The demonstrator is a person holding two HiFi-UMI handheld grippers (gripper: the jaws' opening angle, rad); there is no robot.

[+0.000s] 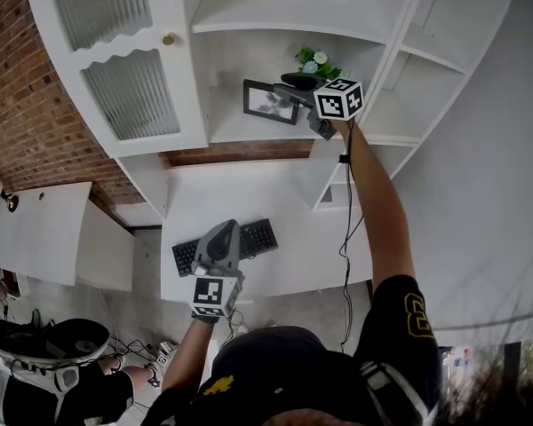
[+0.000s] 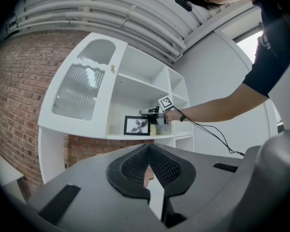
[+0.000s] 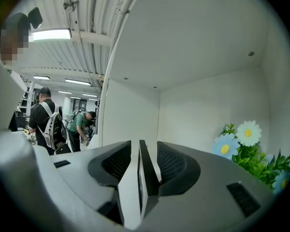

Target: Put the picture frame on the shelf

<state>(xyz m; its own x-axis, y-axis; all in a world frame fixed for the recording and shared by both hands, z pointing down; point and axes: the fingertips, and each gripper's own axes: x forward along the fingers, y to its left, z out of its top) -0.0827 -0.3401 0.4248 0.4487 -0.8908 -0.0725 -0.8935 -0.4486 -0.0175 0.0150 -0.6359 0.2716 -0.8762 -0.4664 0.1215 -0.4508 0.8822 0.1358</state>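
Observation:
A black picture frame (image 1: pixel 269 102) with a grey print stands upright on the middle shelf (image 1: pixel 249 130) of the white wall unit. My right gripper (image 1: pixel 290 92) reaches up to it and is shut on its right edge. In the right gripper view the frame's thin edge (image 3: pixel 141 178) runs straight between the two pads. The left gripper view shows the frame (image 2: pixel 137 125) and the right gripper (image 2: pixel 148 112) from below. My left gripper (image 1: pixel 223 234) hangs low over the desk, shut and empty; its pads (image 2: pixel 135 170) touch at the tips.
Blue and white artificial flowers (image 1: pixel 315 60) stand just right of the frame, close to the gripper. A black keyboard (image 1: pixel 259 237) lies on the white desk (image 1: pixel 275 193). Glass cabinet doors (image 1: pixel 129 87) are on the left. People (image 3: pixel 47 122) stand far behind.

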